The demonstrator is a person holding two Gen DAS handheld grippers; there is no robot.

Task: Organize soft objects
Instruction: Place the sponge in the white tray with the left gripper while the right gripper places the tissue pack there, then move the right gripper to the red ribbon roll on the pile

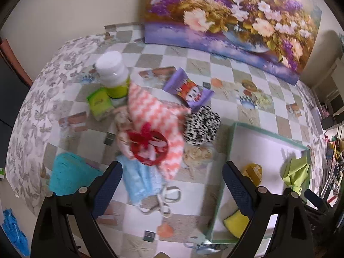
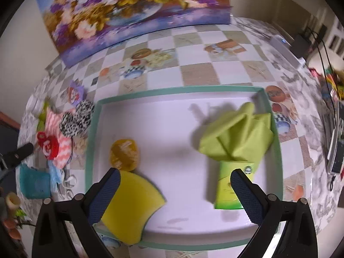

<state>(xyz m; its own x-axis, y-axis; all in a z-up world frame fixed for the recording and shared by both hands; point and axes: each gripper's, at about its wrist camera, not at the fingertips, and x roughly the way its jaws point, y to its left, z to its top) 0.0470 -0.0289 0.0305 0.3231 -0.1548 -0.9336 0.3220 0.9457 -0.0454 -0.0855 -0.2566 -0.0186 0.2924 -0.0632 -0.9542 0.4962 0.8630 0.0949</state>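
Observation:
My left gripper is open above a pile of soft things on the table: a light blue face mask, a coral zigzag cloth, a red ribbon hoop, a black-and-white spotted scrunchie and a teal cloth. My right gripper is open and empty over the green-rimmed white tray. The tray holds a yellow sponge, an orange round sponge, a green cloth and a green wipes pack.
A white-capped bottle, a small green box and a purple snack packet stand behind the pile. A flower painting leans on the wall. Cables and devices lie at the table's right edge.

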